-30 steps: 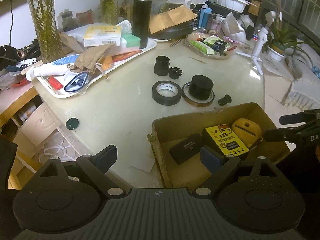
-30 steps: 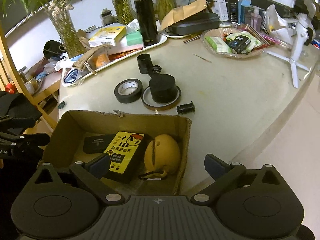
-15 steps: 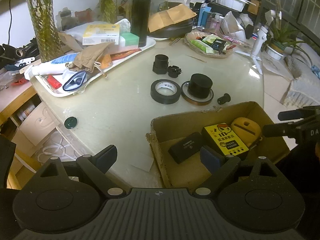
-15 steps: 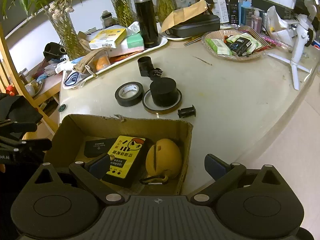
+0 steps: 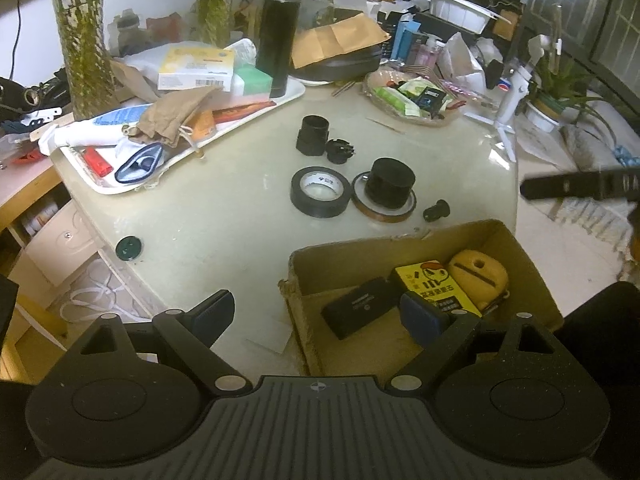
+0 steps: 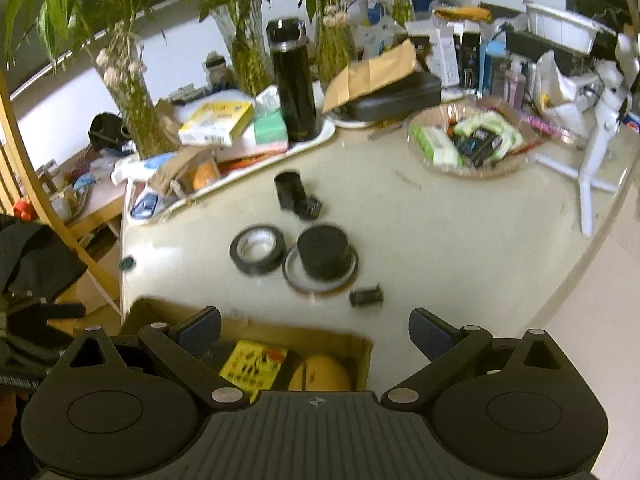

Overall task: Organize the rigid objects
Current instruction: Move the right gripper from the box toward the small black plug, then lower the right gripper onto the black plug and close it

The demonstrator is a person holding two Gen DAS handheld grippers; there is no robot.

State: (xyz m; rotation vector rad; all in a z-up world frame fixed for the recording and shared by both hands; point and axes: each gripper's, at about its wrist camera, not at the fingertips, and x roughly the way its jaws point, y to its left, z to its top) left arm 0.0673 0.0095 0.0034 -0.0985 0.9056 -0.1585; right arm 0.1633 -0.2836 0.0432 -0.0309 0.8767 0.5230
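Note:
A cardboard box [image 5: 404,242] [image 6: 256,326] at the table's near edge holds a flat black case [image 5: 360,307], a yellow packet [image 5: 434,284] [image 6: 252,362] and a yellow rounded case [image 5: 480,276] [image 6: 320,374]. On the table beyond it lie a black tape roll [image 5: 319,191] [image 6: 257,249], a black cylinder [image 5: 390,182] [image 6: 323,251] standing in a brown tape ring, a small black part [image 5: 437,211] [image 6: 366,297] and two black fittings [image 5: 313,135] [image 6: 290,190]. My left gripper [image 5: 316,316] is open over the box's left wall. My right gripper [image 6: 314,330] is open above the box's far wall, empty.
A white tray [image 5: 256,118] of clutter and a black flask [image 5: 278,28] stand at the back left. A glass dish of packets [image 5: 412,98] and a white tripod [image 6: 596,152] are at the back right. A dark round cap [image 5: 129,247] lies near the left edge.
The right gripper has risen and moved forward over the box, so the box now sits low in its view. The left view is almost unchanged.

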